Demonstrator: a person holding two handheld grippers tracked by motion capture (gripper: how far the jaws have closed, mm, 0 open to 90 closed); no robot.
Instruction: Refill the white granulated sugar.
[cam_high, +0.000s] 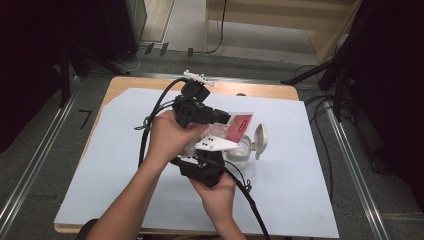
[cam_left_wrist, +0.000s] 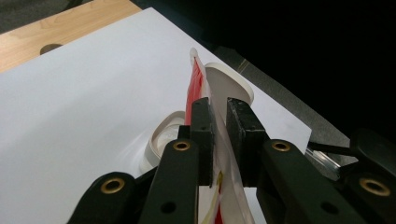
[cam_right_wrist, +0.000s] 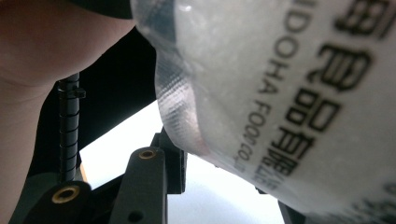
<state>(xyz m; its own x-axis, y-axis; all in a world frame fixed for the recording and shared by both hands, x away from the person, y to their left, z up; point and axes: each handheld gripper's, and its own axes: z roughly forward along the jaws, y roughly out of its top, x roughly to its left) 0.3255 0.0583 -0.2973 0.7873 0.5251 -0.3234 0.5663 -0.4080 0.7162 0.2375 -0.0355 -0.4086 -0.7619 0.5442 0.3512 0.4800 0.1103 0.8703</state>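
A clear packet (cam_high: 239, 126) with a red label hangs in the air between both grippers. My left gripper (cam_high: 225, 117) comes in from the left and is shut on the packet's thin upper edge; in the left gripper view its jaws (cam_left_wrist: 218, 107) pinch the film (cam_left_wrist: 195, 84). My right gripper (cam_high: 212, 152) sits below, under its pale plate. In the right gripper view the packet's bulging printed side (cam_right_wrist: 280, 93) lies between the jaws (cam_right_wrist: 229, 186), pressed against the left pad. Under the packet stands a white round container (cam_high: 242, 149) with its flip lid (cam_high: 260, 140) open.
A white sheet (cam_high: 125, 165) covers the wooden table (cam_high: 125, 82). Black cables trail from both grippers to the left and toward the front edge. Dark stands and floor rails flank the table. A small hole (cam_left_wrist: 49, 47) marks the wood at the far edge.
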